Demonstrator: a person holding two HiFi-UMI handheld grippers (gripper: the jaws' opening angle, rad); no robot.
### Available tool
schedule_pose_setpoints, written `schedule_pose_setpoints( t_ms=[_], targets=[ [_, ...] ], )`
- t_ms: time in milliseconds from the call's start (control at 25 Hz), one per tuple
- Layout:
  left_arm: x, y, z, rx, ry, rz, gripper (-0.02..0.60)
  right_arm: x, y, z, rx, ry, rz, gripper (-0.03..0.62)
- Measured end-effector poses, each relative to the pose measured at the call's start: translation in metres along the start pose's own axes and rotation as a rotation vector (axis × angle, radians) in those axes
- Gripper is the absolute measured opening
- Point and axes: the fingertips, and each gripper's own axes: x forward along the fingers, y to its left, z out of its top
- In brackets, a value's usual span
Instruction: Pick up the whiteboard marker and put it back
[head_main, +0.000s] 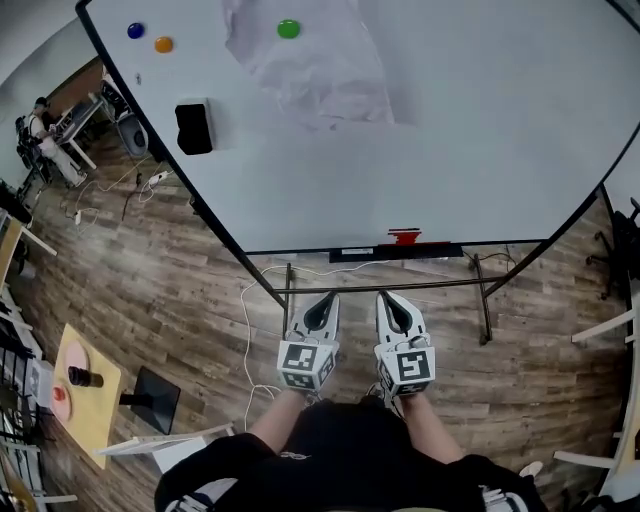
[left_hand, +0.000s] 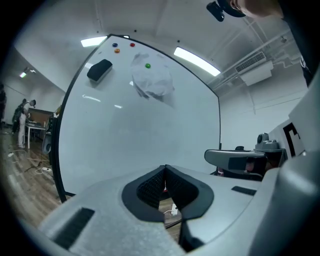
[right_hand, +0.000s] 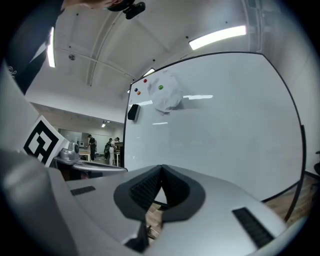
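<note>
My L tongs (head_main: 328, 301), jaws together w/ nothing btwn them, point at the whiteboard (head_main: 480, 130). Just beside them, my R tongs (head_main: 388, 299), also closed & empty. Beyond those, the red whiteboard marker (head_main: 405, 237) lies on the board's tray (head_main: 350, 254), apart from both.

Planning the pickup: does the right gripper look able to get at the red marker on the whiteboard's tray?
Probably yes: the right gripper faces the red marker with nothing between them, though its shut jaws must open first.
</note>
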Motion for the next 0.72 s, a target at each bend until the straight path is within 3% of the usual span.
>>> schedule_pose_setpoints(
  t_ms=[440,720],
  targets=[
    [-0.017,-0.001,0.008,-0.007,-0.035,-0.001,0.006,0.000,0.015,0.005,-0.066,0.016,0.013,0.003],
    [-0.025,-0.004,0.003,-0.007,-0.023,-0.003,0.006,-0.005,0.024,0.001,-0.035,0.013,0.027,0.003]
  ],
)
